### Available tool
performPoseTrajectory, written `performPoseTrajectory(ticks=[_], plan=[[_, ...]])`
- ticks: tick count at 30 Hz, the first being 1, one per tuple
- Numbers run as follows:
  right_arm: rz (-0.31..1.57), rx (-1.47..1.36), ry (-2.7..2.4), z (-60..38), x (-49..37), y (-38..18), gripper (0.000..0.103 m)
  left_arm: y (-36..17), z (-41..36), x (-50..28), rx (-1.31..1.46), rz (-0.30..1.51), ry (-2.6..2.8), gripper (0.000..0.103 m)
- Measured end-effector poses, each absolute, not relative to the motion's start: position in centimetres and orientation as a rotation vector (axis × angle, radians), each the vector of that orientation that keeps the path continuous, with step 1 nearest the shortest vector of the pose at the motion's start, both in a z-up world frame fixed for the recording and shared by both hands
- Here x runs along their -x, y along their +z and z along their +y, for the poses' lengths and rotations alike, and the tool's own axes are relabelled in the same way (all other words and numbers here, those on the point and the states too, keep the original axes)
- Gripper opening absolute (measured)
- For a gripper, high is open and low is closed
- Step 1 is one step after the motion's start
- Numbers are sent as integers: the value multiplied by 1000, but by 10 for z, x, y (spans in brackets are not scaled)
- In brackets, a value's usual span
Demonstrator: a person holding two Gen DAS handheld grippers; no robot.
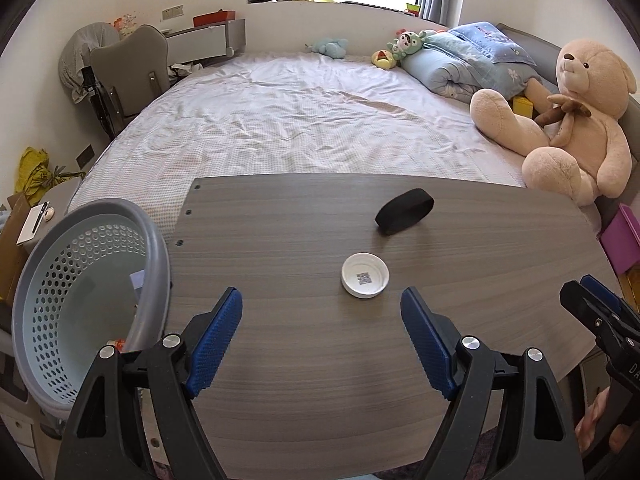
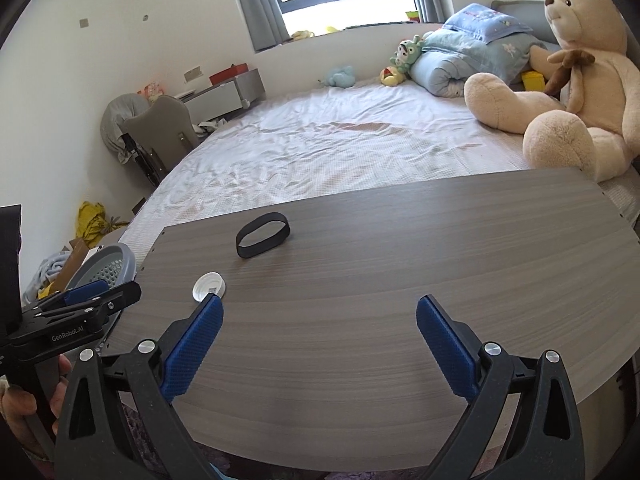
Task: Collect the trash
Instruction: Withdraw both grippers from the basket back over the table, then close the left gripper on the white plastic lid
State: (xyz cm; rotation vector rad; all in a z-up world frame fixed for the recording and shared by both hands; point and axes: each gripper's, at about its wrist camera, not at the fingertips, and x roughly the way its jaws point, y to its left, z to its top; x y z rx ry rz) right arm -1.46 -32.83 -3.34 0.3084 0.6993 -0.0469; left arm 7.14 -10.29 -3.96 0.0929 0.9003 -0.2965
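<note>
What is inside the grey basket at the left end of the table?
Inside the basket, a pale blue-white scrap lies against the near wall, and something reddish shows low by the rim. The rim and the left gripper hide the rest of the bottom.

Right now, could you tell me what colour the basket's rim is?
Grey, over a pale blue perforated wall; the basket shows best in the left wrist view.
</note>
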Motion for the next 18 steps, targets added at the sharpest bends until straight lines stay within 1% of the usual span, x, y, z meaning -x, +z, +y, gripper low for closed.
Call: performPoseTrajectory(ticks=[10, 18], plan=[[724, -372, -12, -342, 21, -52, 96, -83, -145, -100, -132, 973, -275, 78], [729, -398, 4, -345, 18, -57, 95, -96, -157, -110, -173, 968, -248, 78]])
